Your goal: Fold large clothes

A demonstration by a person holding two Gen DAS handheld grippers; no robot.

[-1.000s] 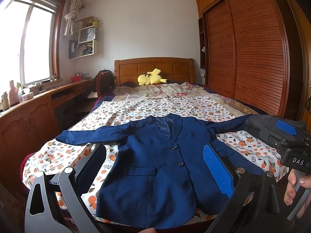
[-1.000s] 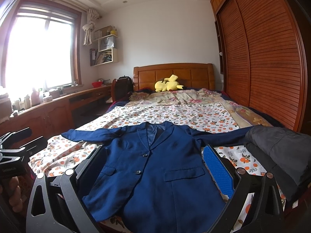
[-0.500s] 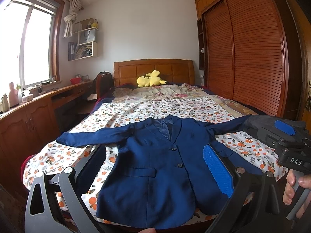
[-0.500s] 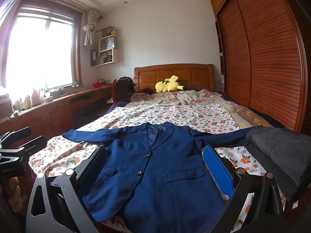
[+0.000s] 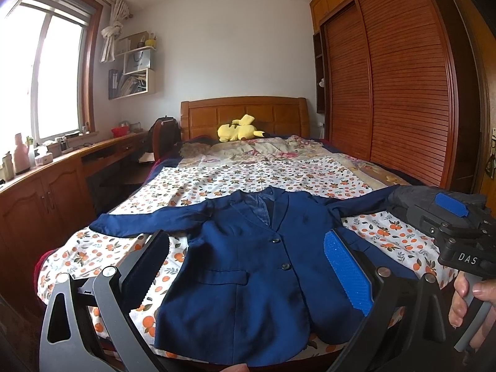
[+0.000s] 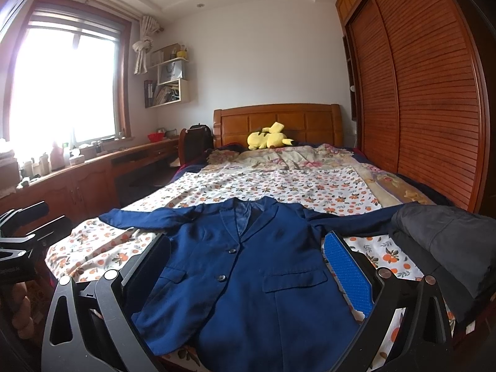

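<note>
Left wrist view: I am holding my left claw above the foot of the bed, fingers spread wide, gripping nothing. The navy jacket is lying flat, front up and buttoned, straight ahead and below the claw, collar pointing away from me, hem nearest me. Its long axis is running away from me along the bed; the sleeves are stretching out crosswise. The left sleeve is reaching out ahead-left of my left finger. My right claw is showing at the right edge, with the hand on its handle.

Right wrist view: I am holding the right claw the same way, fingers well apart and empty, the jacket's body lying between and beyond them. The right sleeve is running ahead-right, its end slipping under a dark grey garment. My left claw is showing at the left edge.

Judgement: each sleeve is lying nearer its own-side claw, so a sleeve-inward fold looks the likely start.
</note>
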